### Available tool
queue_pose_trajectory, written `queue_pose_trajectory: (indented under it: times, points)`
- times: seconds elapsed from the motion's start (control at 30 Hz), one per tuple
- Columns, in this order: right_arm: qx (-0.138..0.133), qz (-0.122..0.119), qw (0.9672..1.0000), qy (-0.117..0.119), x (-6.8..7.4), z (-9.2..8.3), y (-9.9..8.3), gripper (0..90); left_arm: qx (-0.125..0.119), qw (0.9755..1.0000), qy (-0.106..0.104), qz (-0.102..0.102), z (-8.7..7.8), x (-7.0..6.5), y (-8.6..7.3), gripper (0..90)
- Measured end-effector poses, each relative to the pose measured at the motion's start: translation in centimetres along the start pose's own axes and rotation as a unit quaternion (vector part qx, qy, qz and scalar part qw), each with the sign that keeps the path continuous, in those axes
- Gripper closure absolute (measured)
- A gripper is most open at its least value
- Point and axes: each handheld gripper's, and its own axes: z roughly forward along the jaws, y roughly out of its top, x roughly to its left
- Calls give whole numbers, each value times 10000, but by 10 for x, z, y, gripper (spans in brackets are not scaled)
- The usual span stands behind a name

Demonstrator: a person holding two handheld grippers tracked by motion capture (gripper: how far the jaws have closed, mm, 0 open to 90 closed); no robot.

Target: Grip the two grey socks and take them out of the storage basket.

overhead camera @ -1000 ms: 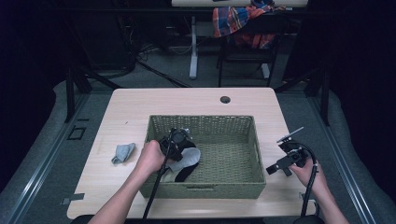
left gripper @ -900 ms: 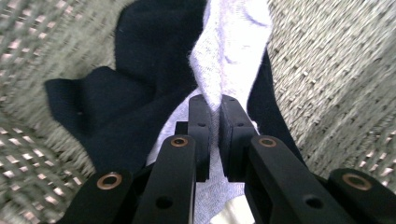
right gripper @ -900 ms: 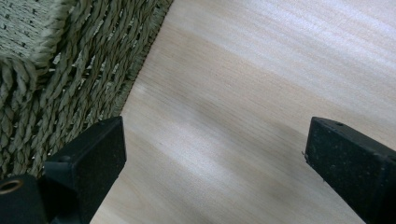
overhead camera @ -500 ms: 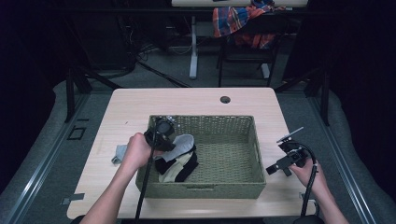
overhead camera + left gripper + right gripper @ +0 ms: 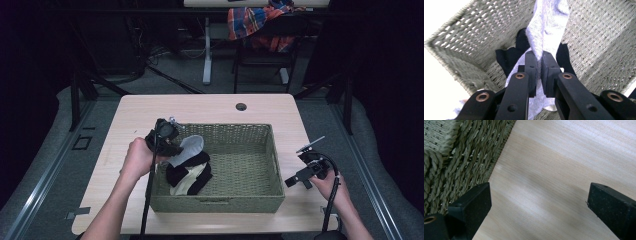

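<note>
A green wicker basket (image 5: pixel 272 165) stands in the middle of the wooden table. My left gripper (image 5: pixel 175 146) hangs over the basket's left end, shut on a pale grey sock (image 5: pixel 192 146). In the left gripper view the sock (image 5: pixel 547 25) is pinched between the jaws of the left gripper (image 5: pixel 539 56) and droops over the basket wall (image 5: pixel 474 30). Black and cream socks (image 5: pixel 192 177) lie in a heap under it on the basket floor. My right gripper (image 5: pixel 298 172) sits low to the right of the basket, open and empty; its own view has the gripper (image 5: pixel 539 200) above bare table (image 5: pixel 564 157), next to the basket wall (image 5: pixel 454 157).
A small round cable hole (image 5: pixel 241 106) sits in the table near its far edge. Behind the table stands a chair with a plaid cloth (image 5: pixel 260 20) over it. Bare tabletop (image 5: pixel 125 115) lies to the left of the basket.
My left hand has risen and moved left from inside the basket toward its left rim, lifting the grey sock out of the heap. The right hand has kept still.
</note>
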Motion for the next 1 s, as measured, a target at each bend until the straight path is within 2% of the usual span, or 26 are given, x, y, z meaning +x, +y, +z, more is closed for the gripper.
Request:
queue_pose_trajectory:
  times: [0.23, 0.57, 0.8, 1.0]
  points:
    - [-1, -2, 10000, -7, 0, 0, 0, 51, -101, 9999, 63, -42, -14, 5, -2, 850]
    - [-14, -14, 10000, -5, 0, 0, 0, 51, -312, 9986, 311, -284, -38, 22, -12, 852]
    - [5, -4, 10000, 3, 0, 0, 0, 51, -381, 9966, 515, -521, -50, 37, -23, 852]
    - [15, -12, 10000, 5, 0, 0, 0, 51, -422, 9936, 682, -801, -58, 53, -35, 852]
